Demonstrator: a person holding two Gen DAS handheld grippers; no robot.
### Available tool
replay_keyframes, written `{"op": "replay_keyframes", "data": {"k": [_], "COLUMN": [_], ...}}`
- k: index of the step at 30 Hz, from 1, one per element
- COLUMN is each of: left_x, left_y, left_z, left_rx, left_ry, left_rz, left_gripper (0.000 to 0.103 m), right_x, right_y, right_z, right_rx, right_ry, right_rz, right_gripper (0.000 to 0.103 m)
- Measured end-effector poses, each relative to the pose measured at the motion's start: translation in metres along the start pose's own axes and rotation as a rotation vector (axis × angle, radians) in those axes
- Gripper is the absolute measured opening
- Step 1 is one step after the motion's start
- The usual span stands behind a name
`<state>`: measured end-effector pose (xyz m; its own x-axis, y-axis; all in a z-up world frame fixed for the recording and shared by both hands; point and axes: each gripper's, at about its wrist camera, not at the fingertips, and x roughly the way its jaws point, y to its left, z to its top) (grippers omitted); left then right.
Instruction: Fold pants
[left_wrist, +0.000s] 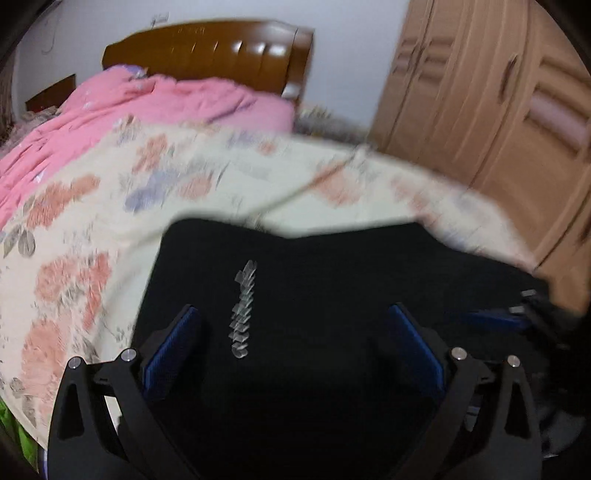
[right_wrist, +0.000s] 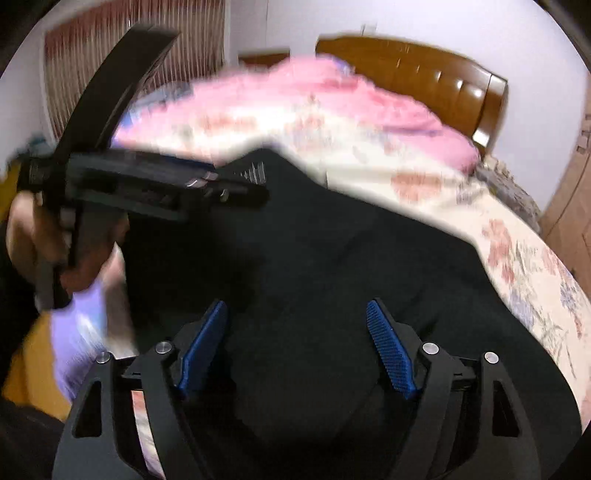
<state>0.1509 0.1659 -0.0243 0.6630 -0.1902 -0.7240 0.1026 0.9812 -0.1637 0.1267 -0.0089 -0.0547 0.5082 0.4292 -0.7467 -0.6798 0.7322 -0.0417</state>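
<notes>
Black pants (left_wrist: 314, 295) lie spread on a floral bedsheet (left_wrist: 92, 221), with a pale printed strip (left_wrist: 243, 314) running down the cloth. My left gripper (left_wrist: 293, 314) is open just above the pants, holding nothing. In the right wrist view the pants (right_wrist: 351, 258) fill the foreground. My right gripper (right_wrist: 297, 312) is open over them and empty. The left gripper (right_wrist: 229, 184), held in a hand, shows at the left of that view above the pants' far edge. The right gripper's fingers (left_wrist: 491, 317) show at the right edge of the left wrist view. Both views are blurred.
A pink quilt (left_wrist: 147, 107) is bunched at the head of the bed before a brown wooden headboard (left_wrist: 221, 51). A light wooden wardrobe (left_wrist: 498, 110) stands to the right of the bed. A curtain (right_wrist: 129, 44) hangs at the far left.
</notes>
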Motion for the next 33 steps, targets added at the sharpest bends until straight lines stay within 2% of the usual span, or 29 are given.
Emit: {"op": "replay_keyframes", "data": {"k": [1, 2, 3, 6, 9, 11, 13, 15, 17, 21, 23, 24, 26, 28, 30, 33], "left_x": [0.014, 0.02, 0.017, 0.009, -0.015, -0.02, -0.003, 0.024, 0.054, 0.056, 0.052, 0.044, 0.022, 0.009, 0.018, 0.05], "left_y": [0.008, 0.015, 0.017, 0.017, 0.013, 0.011, 0.013, 0.019, 0.029, 0.025, 0.017, 0.01, -0.008, -0.023, -0.027, -0.01], "left_z": [-0.007, -0.012, -0.014, -0.005, 0.021, 0.042, 0.059, 0.066, 0.064, 0.058, 0.058, 0.058, 0.059, 0.058, 0.057, 0.054], "left_rx": [-0.022, -0.04, -0.033, -0.041, -0.049, -0.02, -0.003, -0.012, -0.018, 0.027, 0.05, 0.067, 0.139, 0.224, 0.286, 0.241], "left_ry": [0.031, 0.034, -0.004, 0.047, -0.031, -0.072, -0.051, 0.009, 0.074, 0.034, 0.021, 0.002, -0.08, -0.13, -0.111, -0.008], "left_rz": [0.018, 0.005, -0.011, -0.01, -0.084, -0.067, -0.05, -0.058, -0.027, 0.032, 0.105, 0.148, 0.137, 0.182, 0.247, 0.258], "left_gripper": [0.101, 0.101, 0.101, 0.101, 0.101, 0.101, 0.101, 0.101, 0.101, 0.101, 0.101, 0.101, 0.101, 0.101, 0.101, 0.101], "right_x": [0.0, 0.002, 0.004, 0.01, 0.008, 0.007, 0.006, 0.006, 0.005, 0.004, 0.003, -0.001, -0.009, -0.016, -0.019, -0.009], "right_y": [-0.006, -0.009, -0.01, -0.015, -0.014, -0.014, -0.015, -0.016, -0.015, -0.017, -0.018, -0.019, -0.023, -0.026, -0.026, -0.02], "right_z": [-0.006, -0.007, -0.004, -0.002, -0.002, -0.002, -0.001, -0.001, -0.002, -0.002, -0.003, -0.003, -0.002, 0.003, 0.014, 0.034], "right_rx": [0.025, 0.043, 0.052, 0.067, 0.08, 0.079, 0.08, 0.082, 0.086, 0.096, 0.102, 0.107, 0.118, 0.109, 0.059, -0.044], "right_ry": [-0.029, -0.036, -0.031, -0.015, -0.017, -0.018, -0.019, -0.021, -0.024, -0.029, -0.033, -0.04, -0.056, -0.072, -0.089, -0.07], "right_rz": [0.027, 0.045, 0.053, 0.063, 0.079, 0.077, 0.078, 0.078, 0.079, 0.09, 0.098, 0.106, 0.125, 0.116, 0.102, 0.115], "right_gripper": [0.078, 0.079, 0.08, 0.087, 0.087, 0.088, 0.088, 0.088, 0.088, 0.088, 0.088, 0.088, 0.088, 0.088, 0.088, 0.088]}}
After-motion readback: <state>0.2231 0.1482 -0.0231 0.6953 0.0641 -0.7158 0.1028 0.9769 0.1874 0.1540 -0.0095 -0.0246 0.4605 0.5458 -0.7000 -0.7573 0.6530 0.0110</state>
